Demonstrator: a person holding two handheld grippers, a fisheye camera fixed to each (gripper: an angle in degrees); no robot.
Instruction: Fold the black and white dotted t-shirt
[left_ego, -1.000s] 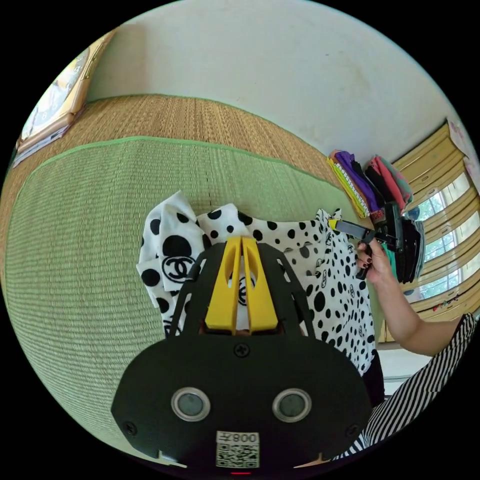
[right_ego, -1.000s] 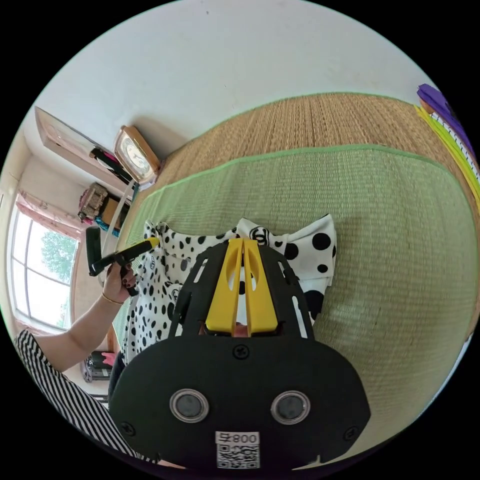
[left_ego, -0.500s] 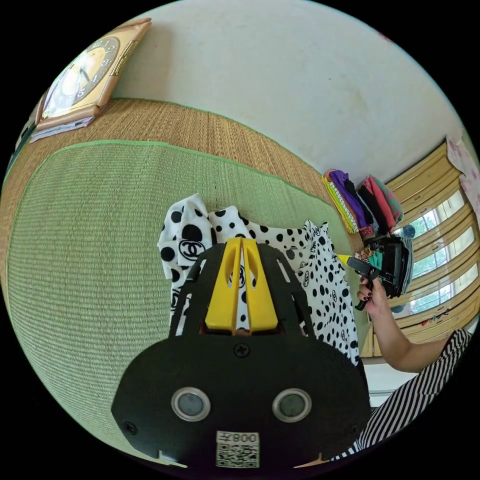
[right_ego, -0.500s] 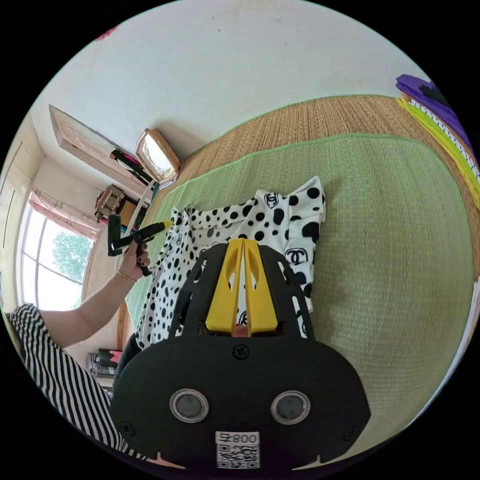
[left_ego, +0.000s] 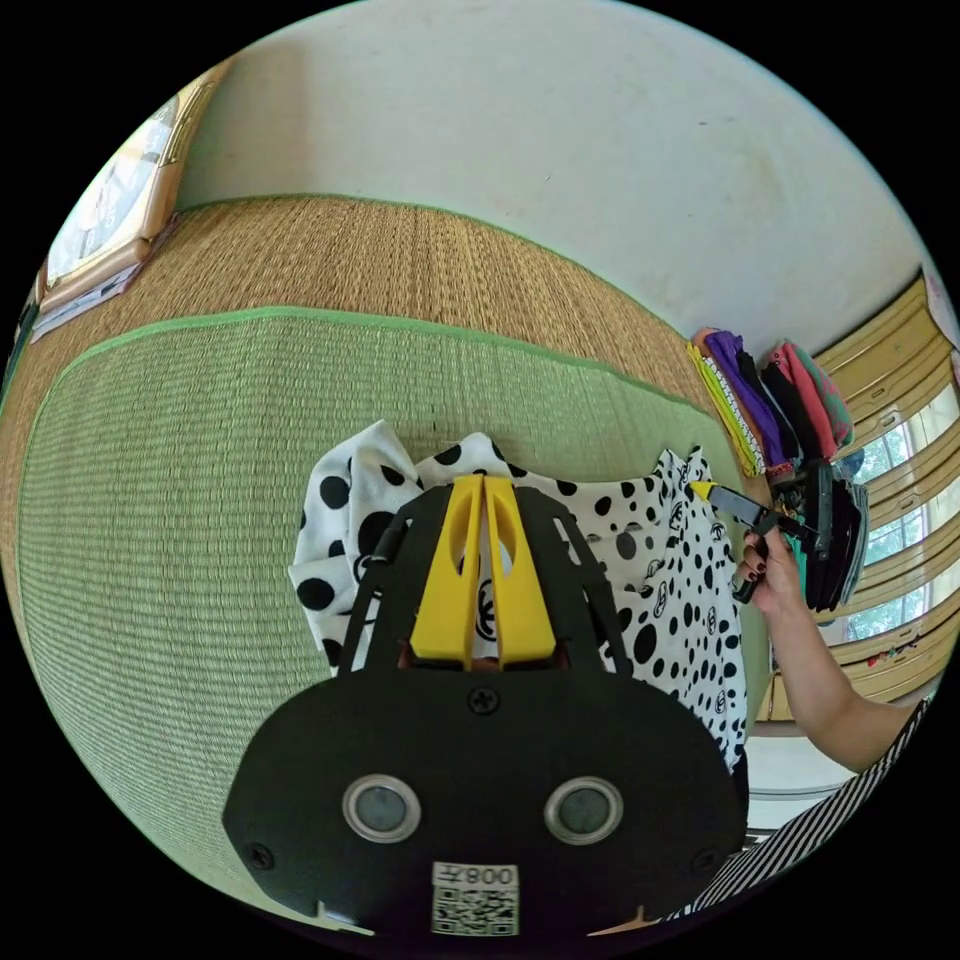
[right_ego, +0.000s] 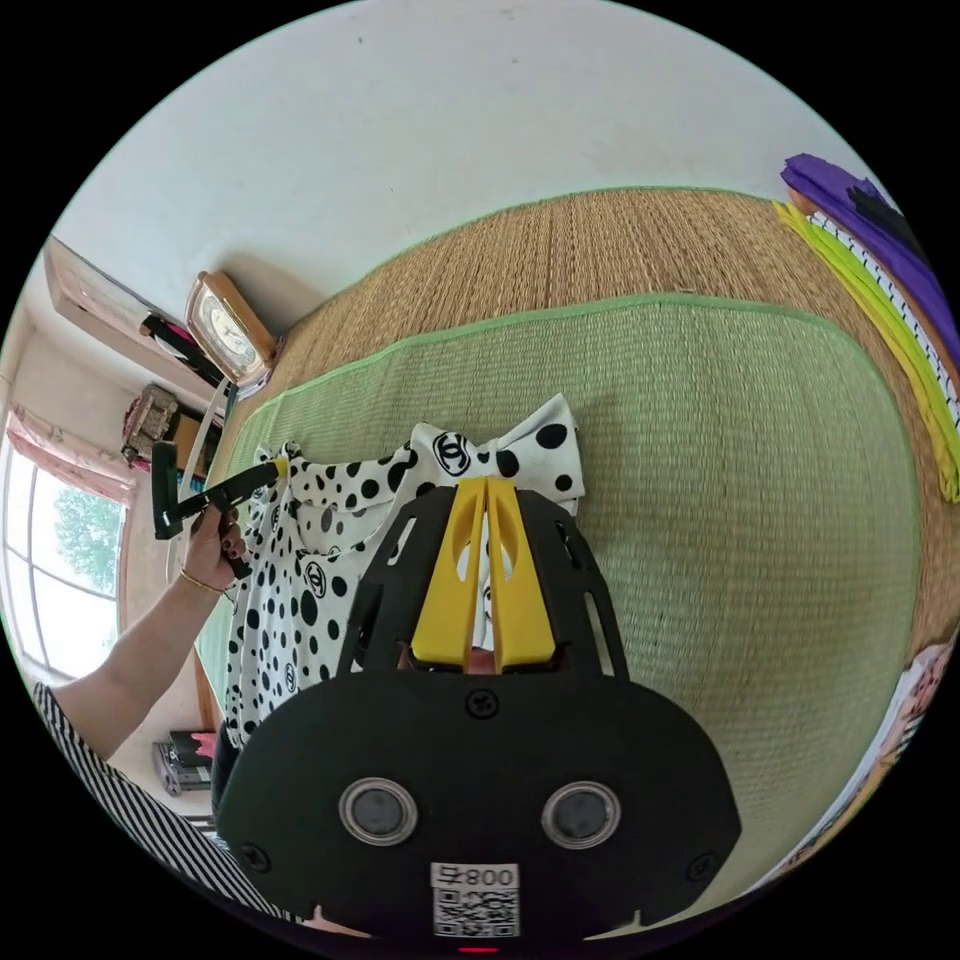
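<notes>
The white t-shirt with black dots (left_ego: 650, 570) hangs stretched between my two grippers above the green mat (left_ego: 180, 480). My left gripper (left_ego: 484, 482) has its yellow jaws shut on the shirt's top edge, with a sleeve bunched to its left. The right gripper (left_ego: 700, 489), held by a hand, pinches the shirt's other top corner. In the right gripper view, my right gripper (right_ego: 485, 484) is shut on the t-shirt (right_ego: 300, 570), and the left gripper (right_ego: 278, 466) holds the far corner.
A brown straw mat (left_ego: 380, 250) lies beyond the green one, up to the white wall. A clock (left_ego: 110, 210) leans at the wall. Folded clothes (left_ego: 760, 400) are stacked at the mat's edge, near windows. The person's striped sleeve (right_ego: 150, 830) is close by.
Both cameras have swung with the hands. The shirt stays held in both grippers; its bunched sleeve end has dropped a little closer to the mat compared with half a second ago.
</notes>
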